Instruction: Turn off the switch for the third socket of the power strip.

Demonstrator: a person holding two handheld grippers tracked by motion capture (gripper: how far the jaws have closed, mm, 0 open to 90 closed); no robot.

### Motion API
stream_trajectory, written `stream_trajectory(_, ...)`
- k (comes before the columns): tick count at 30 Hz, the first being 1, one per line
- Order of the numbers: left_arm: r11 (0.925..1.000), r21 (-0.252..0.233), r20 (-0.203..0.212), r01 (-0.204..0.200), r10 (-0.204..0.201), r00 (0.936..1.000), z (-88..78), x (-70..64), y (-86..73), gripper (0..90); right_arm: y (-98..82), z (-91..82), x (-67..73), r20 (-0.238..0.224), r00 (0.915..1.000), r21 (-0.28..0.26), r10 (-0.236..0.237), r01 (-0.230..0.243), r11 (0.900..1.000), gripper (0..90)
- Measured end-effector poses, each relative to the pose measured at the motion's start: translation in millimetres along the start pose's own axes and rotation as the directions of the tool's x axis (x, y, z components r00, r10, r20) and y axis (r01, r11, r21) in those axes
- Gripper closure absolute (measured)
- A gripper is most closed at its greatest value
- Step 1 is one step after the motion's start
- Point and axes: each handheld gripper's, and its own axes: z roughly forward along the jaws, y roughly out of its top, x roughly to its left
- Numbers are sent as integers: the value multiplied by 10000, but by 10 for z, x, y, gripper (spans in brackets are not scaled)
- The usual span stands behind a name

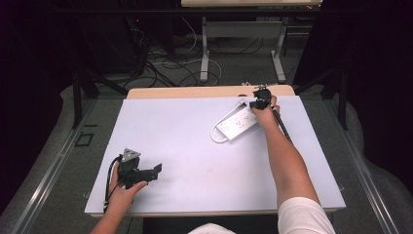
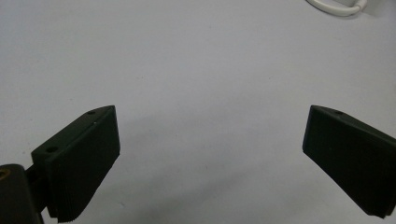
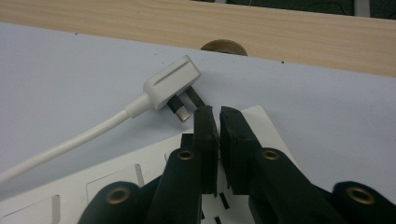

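A white power strip (image 1: pixel 237 124) lies at the far right of the white mat (image 1: pixel 195 146), its cable (image 1: pixel 214 132) looping off its near end. My right gripper (image 1: pixel 254 104) hovers over the strip's far end. In the right gripper view the right gripper (image 3: pixel 215 112) is shut with only a thin slit and nothing between the jaws, just above the power strip (image 3: pixel 116 186). The white plug (image 3: pixel 170 84) lies on its side right in front, prongs towards the jaws. My left gripper (image 1: pixel 157 170) rests near the front left, and in its own view the left gripper (image 2: pixel 212 112) is wide open over bare mat.
The wooden table edge (image 1: pixel 209 91) runs behind the mat, with a round cable hole (image 3: pixel 224 46) just past the plug. A bend of white cable (image 2: pixel 336 8) sits far ahead of the left gripper. Cables and table legs lie on the floor beyond.
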Motion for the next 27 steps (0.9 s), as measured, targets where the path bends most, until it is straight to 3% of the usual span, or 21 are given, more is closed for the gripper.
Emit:
stream_trajectory(11, 10000, 63, 12, -69, 69, 10000, 7, -7, 2, 42, 15, -13, -9, -109, 9999, 81, -89, 90, 9999, 639)
stream_trajectory(15, 10000, 12, -5, -70, 70, 10000, 13, -11, 2, 41, 17, -20, -20, -45, 9994, 140, -356, 356, 9993, 594)
stream_trajectory(16, 10000, 9, -7, -64, 64, 10000, 14, -12, 2, 42, 19, -27, -7, -80, 9998, 177, -179, 181, 9997, 580)
stream_trajectory(27, 10000, -20, -14, -76, 76, 10000, 13, -15, 0, 42, 29, -63, -1, 89, 9973, 86, -730, 729, 9973, 419)
